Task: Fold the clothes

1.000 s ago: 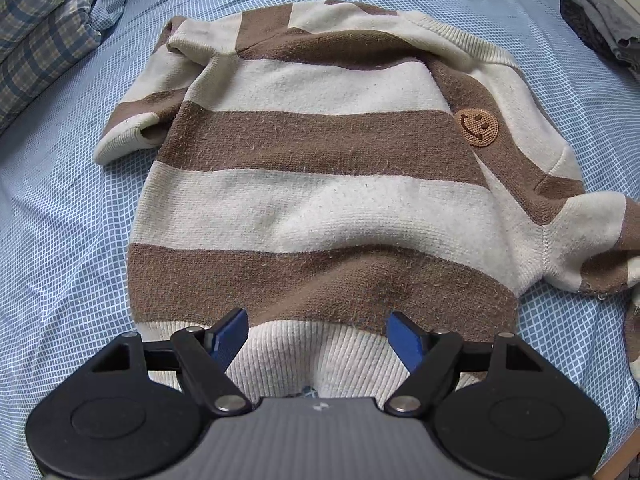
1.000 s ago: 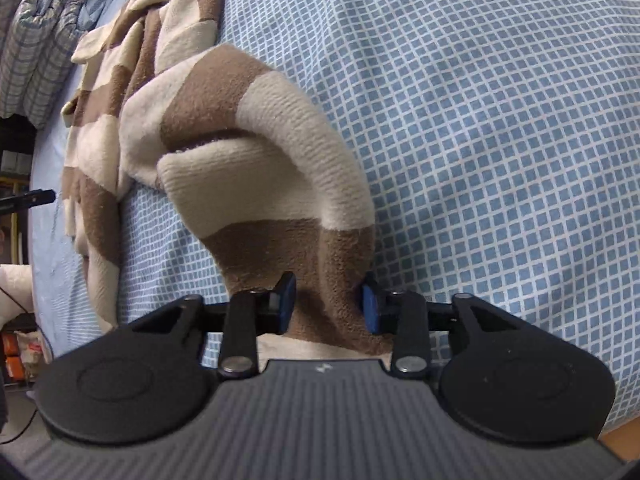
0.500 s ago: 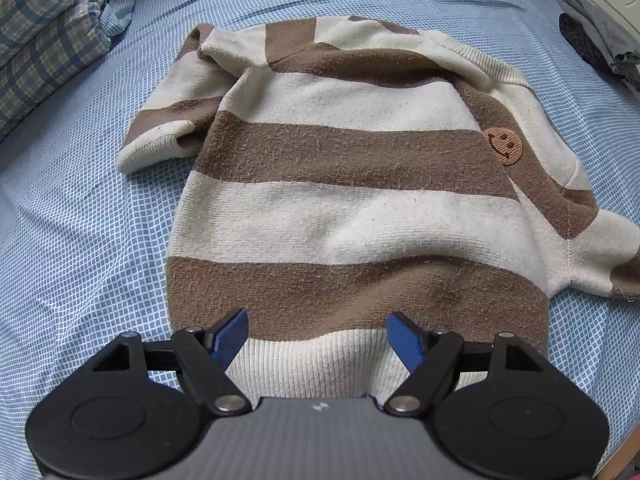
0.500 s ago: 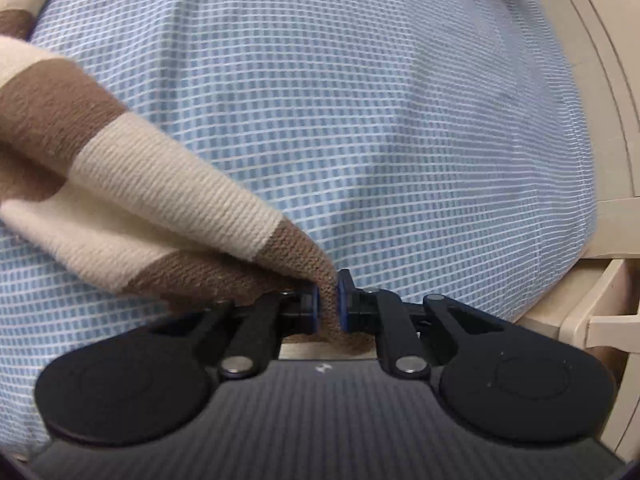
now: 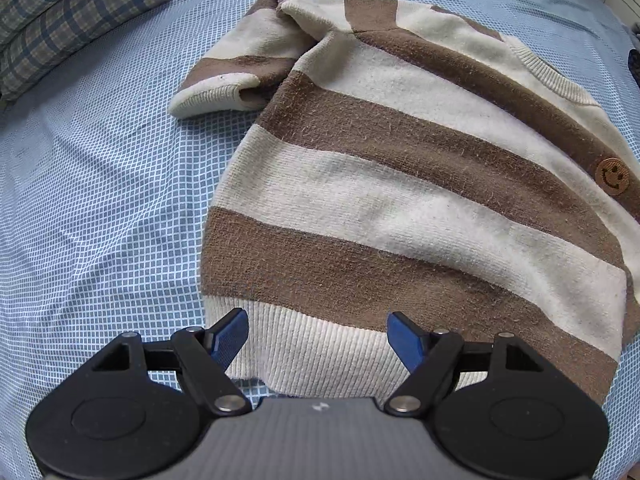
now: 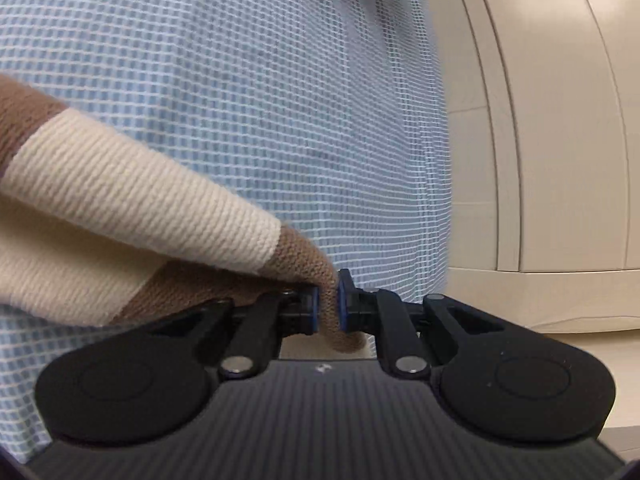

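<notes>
A brown and cream striped sweater (image 5: 400, 184) lies flat on the blue checked bed sheet (image 5: 100, 200), with a smiley patch (image 5: 611, 174) near its right side. Its left sleeve (image 5: 236, 76) is bunched at the far left. My left gripper (image 5: 318, 334) is open and empty, hovering over the cream ribbed hem (image 5: 316, 344). My right gripper (image 6: 328, 308) is shut on the brown end of the sweater's other sleeve (image 6: 160, 216), holding it stretched above the sheet (image 6: 240, 80).
A plaid quilt (image 5: 68, 12) lies folded at the far left of the bed. A cream cabinet (image 6: 560, 140) stands just beyond the bed's edge in the right wrist view. Dark clothing (image 5: 634, 64) lies at the right edge.
My right gripper closed on the sleeve end and pulled it outward toward the bed's edge. My left gripper shifted left along the hem, staying open.
</notes>
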`<state>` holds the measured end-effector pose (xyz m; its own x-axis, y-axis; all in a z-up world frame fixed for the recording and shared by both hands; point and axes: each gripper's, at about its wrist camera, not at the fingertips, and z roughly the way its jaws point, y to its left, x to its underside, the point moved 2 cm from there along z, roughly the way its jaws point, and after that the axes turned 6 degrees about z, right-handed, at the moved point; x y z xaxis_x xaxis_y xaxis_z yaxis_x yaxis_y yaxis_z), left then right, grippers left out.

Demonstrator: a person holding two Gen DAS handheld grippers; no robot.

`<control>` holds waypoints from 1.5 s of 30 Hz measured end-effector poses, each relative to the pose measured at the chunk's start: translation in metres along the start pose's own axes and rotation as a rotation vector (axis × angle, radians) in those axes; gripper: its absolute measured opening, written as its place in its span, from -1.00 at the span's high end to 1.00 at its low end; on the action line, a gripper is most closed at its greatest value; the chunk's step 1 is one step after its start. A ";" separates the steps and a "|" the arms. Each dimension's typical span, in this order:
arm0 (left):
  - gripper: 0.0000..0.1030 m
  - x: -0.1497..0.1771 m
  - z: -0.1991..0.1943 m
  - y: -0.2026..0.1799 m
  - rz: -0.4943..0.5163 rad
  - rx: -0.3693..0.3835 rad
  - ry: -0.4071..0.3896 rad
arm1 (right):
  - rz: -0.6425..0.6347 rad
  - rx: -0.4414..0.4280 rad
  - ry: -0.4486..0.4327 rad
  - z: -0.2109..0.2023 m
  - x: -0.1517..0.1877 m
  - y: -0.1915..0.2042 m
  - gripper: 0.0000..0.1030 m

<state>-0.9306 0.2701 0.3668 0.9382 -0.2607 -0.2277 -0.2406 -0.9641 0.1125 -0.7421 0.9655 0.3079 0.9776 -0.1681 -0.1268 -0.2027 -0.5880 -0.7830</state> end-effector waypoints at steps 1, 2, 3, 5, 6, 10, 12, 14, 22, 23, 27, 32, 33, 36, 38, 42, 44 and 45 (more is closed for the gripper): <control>-0.52 0.001 0.000 -0.001 -0.004 -0.006 0.004 | 0.006 0.025 -0.008 0.006 -0.009 -0.009 0.76; -0.52 0.002 -0.001 -0.002 -0.007 -0.011 0.008 | 0.011 0.050 -0.016 0.011 -0.018 -0.017 0.76; -0.52 0.002 -0.002 -0.002 -0.009 -0.015 0.011 | 0.011 0.079 -0.024 0.015 -0.028 -0.023 0.76; -0.52 0.002 -0.004 -0.003 -0.009 -0.020 0.012 | 0.015 0.124 -0.044 0.021 -0.049 -0.028 0.76; -0.52 0.001 -0.005 -0.004 -0.008 -0.024 0.012 | 0.016 0.124 -0.054 0.023 -0.057 -0.028 0.75; -0.52 -0.003 -0.009 -0.004 0.005 -0.029 0.009 | 0.004 -0.033 -0.029 0.022 -0.079 0.000 0.73; -0.52 -0.006 -0.009 -0.002 0.014 -0.028 0.008 | -0.077 -0.024 -0.039 0.023 -0.082 0.020 0.69; -0.52 -0.008 -0.008 0.002 0.022 -0.023 0.005 | -0.199 -0.013 -0.021 0.032 -0.078 0.034 0.16; -0.52 -0.010 0.009 0.034 0.026 0.039 0.004 | 0.151 -0.215 0.041 0.007 -0.059 -0.042 -0.39; -0.52 -0.010 0.012 0.038 0.027 0.048 0.003 | 0.231 -0.273 0.038 -0.007 -0.056 -0.055 -0.39; -0.52 -0.013 0.029 0.053 0.054 0.066 -0.010 | 0.451 -0.533 -0.003 -0.084 -0.025 -0.063 -0.39; -0.52 -0.005 0.045 0.074 0.093 0.102 -0.003 | 0.513 -0.834 -0.021 -0.216 0.039 0.045 -0.39; -0.52 -0.003 0.048 0.077 0.109 0.098 0.001 | 0.518 -0.868 -0.024 -0.235 0.050 0.068 -0.39; -0.52 0.000 0.056 0.088 0.164 0.062 0.010 | 0.506 -0.930 0.008 -0.253 0.071 0.140 -0.38; -0.52 0.000 0.061 0.095 0.182 0.043 0.011 | 0.525 -0.978 0.037 -0.262 0.085 0.174 -0.35; -0.45 -0.001 0.071 0.108 0.202 0.069 0.013 | 0.666 -1.022 0.089 -0.262 0.093 0.207 -0.27; -0.35 -0.001 0.080 0.112 0.202 0.093 0.032 | 0.701 -0.990 0.051 -0.265 0.088 0.211 -0.28; -0.32 0.000 0.085 0.115 0.200 0.104 0.042 | 0.713 -0.977 0.029 -0.267 0.085 0.212 -0.28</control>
<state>-0.9795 0.1552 0.2971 0.8781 -0.4473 -0.1700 -0.4454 -0.8939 0.0510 -0.7174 0.6152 0.2938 0.6296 -0.7082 -0.3193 -0.6654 -0.7038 0.2490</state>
